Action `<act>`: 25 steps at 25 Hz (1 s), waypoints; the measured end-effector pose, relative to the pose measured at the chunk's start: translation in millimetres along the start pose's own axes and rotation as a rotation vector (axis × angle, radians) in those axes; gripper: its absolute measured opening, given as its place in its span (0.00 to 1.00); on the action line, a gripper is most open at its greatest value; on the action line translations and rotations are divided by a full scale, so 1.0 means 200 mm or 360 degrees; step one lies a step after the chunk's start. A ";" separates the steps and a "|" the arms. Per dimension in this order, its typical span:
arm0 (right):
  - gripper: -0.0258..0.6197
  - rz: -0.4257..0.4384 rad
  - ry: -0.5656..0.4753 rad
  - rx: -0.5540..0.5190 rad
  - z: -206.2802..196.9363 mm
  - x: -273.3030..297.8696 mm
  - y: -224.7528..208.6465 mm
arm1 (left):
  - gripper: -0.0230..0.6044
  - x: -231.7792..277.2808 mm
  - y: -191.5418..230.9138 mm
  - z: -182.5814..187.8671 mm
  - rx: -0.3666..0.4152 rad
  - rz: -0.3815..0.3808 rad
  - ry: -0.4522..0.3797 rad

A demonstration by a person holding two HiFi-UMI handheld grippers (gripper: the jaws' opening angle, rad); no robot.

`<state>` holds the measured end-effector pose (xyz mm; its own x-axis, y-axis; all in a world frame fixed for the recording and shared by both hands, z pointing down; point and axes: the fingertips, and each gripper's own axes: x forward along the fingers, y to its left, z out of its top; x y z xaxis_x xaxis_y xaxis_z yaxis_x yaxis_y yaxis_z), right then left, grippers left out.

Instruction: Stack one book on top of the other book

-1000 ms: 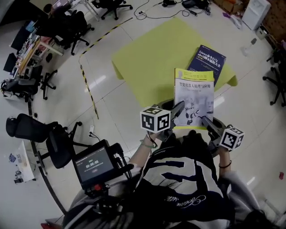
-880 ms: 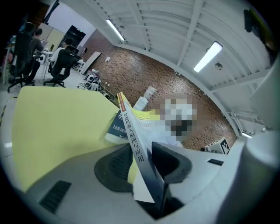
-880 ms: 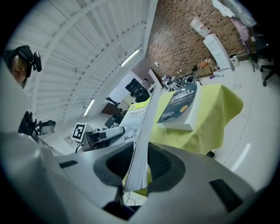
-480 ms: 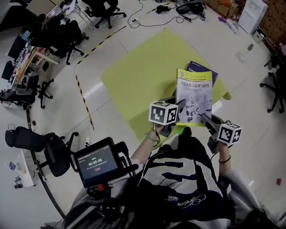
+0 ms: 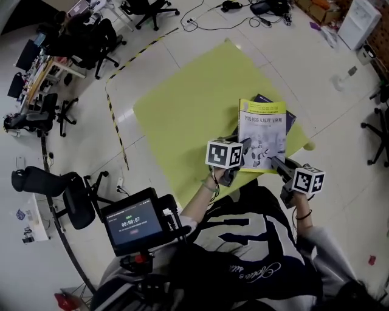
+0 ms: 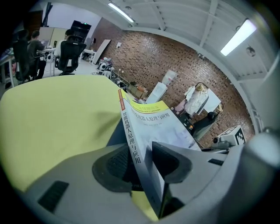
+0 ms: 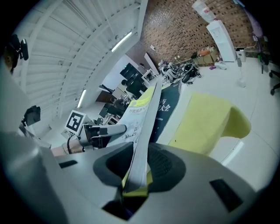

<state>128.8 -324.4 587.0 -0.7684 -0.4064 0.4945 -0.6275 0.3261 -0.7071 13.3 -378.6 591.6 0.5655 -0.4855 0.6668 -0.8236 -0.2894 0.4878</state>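
Observation:
A white and yellow book (image 5: 262, 135) hangs above the yellow-green table (image 5: 194, 109), held at its two near corners. My left gripper (image 5: 243, 148) is shut on its spine corner (image 6: 131, 144); my right gripper (image 5: 275, 161) is shut on its open-page corner (image 7: 142, 153). A dark blue book (image 5: 285, 117) lies flat on the table almost wholly under the held one; only its far right edge shows in the head view. The right gripper view shows the blue cover (image 7: 164, 111) just beyond the held book.
Office chairs (image 5: 91, 36) and desks stand on the white floor at the left. A yellow-black tape line (image 5: 118, 127) runs beside the table. A monitor (image 5: 132, 220) rides on the person's chest. Cables (image 5: 243, 12) lie on the floor beyond the table.
Both grippers have carried the white and yellow book away from me, over the blue book, and lowered it. The blue book, plainly visible before, is now nearly covered.

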 end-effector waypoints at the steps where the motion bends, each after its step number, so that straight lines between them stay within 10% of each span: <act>1: 0.18 0.0018 -0.0006 0.0024 0.01 0.01 -0.03 | 0.27 0.03 0.02 0.00 -0.0014 0.0010 0.0001; 7: 0.20 0.0030 -0.0035 0.0126 0.03 0.06 -0.11 | 0.30 0.10 0.07 0.02 -0.0068 0.0015 0.0021; 13: 0.27 -0.0272 -0.0031 0.0019 0.02 -0.03 -0.19 | 0.32 -0.04 0.21 0.05 0.0223 0.0415 -0.0011; 25: 0.26 -0.0307 -0.0378 0.0064 -0.07 -0.24 0.08 | 0.32 -0.43 0.15 -0.10 -0.0014 0.0139 -0.0275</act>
<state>153.5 -287.5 558.9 -0.5817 -0.6471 0.4928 -0.7498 0.1916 -0.6334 -58.6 -328.5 561.2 0.4750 -0.6432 0.6005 -0.8685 -0.2331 0.4374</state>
